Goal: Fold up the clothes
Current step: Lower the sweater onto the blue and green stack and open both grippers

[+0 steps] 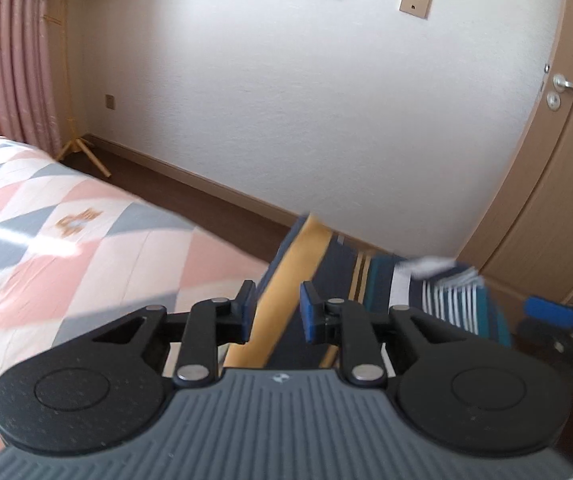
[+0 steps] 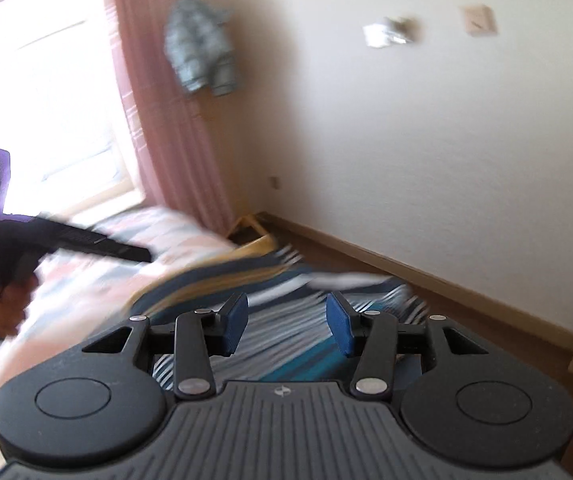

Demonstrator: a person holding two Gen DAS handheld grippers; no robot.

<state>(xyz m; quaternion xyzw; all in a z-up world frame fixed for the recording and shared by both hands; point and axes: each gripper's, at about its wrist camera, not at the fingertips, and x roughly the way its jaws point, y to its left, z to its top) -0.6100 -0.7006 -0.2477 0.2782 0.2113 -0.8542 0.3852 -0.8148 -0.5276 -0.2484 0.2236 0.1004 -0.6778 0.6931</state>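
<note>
Both grippers gape, unloaded: left gripper (image 1: 274, 314), right gripper (image 2: 286, 326) over the navy-yellow-teal striped garment (image 2: 270, 320) at the pink-grey quilted bed's (image 1: 66, 232) edge. Probably regrasp step; next needs pinching an edge.

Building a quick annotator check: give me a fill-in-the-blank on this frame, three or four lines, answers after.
1. The striped garment lies near the edge of a ____ with a pink and grey diamond-pattern cover.
2. The fingers of the left gripper stand ____, with a mustard-yellow band of the garment showing between them.
3. In the left wrist view, the door has a silver lever ____.
4. The right gripper is ____, holding nothing.

Answers: bed; apart; handle; open
</note>
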